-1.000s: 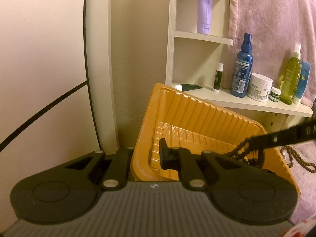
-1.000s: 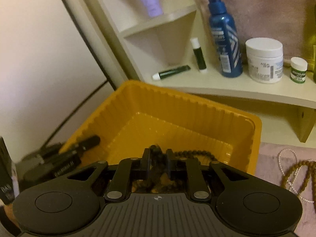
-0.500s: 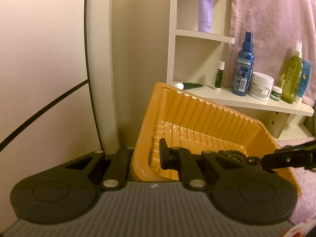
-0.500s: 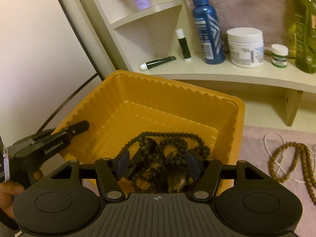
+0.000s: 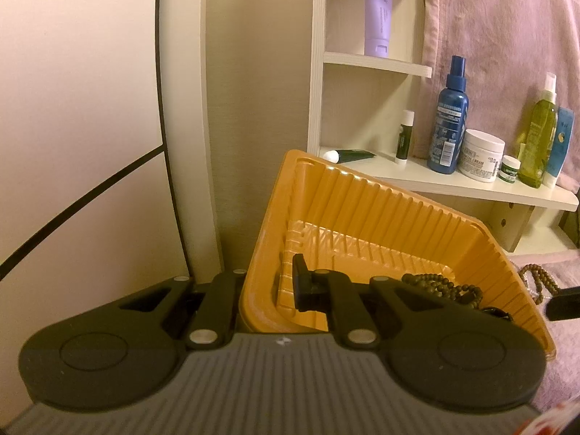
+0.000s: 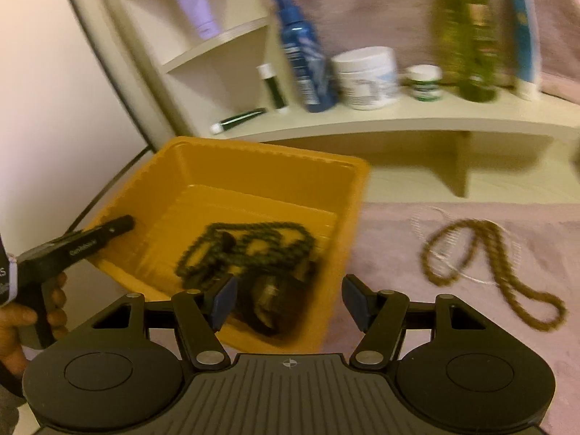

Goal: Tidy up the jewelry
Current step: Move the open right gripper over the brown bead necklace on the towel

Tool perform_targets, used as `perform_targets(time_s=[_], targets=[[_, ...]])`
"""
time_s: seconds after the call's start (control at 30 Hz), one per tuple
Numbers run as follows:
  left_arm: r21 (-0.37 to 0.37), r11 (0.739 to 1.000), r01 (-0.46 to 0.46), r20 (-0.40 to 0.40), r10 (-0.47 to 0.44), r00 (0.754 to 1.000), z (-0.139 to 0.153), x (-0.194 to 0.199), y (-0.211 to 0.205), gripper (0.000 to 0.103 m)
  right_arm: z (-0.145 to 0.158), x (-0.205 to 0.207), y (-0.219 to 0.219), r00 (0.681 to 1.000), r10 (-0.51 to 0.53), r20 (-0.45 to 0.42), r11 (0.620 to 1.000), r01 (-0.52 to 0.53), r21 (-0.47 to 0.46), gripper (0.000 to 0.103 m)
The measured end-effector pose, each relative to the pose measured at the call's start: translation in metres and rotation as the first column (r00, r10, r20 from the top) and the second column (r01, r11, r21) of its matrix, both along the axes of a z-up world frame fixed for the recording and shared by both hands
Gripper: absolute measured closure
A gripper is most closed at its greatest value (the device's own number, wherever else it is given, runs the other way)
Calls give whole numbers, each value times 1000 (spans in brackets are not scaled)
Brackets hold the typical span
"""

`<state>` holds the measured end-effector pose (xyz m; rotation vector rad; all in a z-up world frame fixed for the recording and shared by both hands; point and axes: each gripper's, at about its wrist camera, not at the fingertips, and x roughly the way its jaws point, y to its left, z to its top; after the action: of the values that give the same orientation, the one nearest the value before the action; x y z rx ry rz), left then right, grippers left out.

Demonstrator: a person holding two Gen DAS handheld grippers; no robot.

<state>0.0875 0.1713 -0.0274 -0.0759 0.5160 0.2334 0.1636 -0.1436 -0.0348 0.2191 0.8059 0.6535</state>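
A: Because the left gripper is clamped on the near-left wall of the yellow tray, the tray stays steady, slightly tipped.
B: Right gripper?
A: Jaws just spread, empty, angled down near the tray; dark bead necklace inside; brown bead necklace right, on the cloth.
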Motion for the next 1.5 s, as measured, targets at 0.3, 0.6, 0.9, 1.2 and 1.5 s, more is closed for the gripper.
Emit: perform_targets(time_s=[0.3,0.6,0.9,1.2,1.5], targets=[[13,1000,0,-6,0,1000,0,0,-1,92,-8,-5,-47,994,-108,-4,993,108,-46,39],[20,1000,-5,-19,6,1000,-1,-1,-3,92,-16,-1,-73,987,-159,1,983,158,-88,39],[20,1000,-8,-23,8,1000,-1,0,-3,92,-30,6,-99,981,-193,27,969,195,-150,39],[21,1000,-12,-29,12,999,-2,3,-2,92,-35,18,-107,984,-160,83,966,173,-190,41],[20,1000,-9,-31,10,999,-2,3,-2,92,-46,37,-97,991,-95,94,963,115,-242,54]])
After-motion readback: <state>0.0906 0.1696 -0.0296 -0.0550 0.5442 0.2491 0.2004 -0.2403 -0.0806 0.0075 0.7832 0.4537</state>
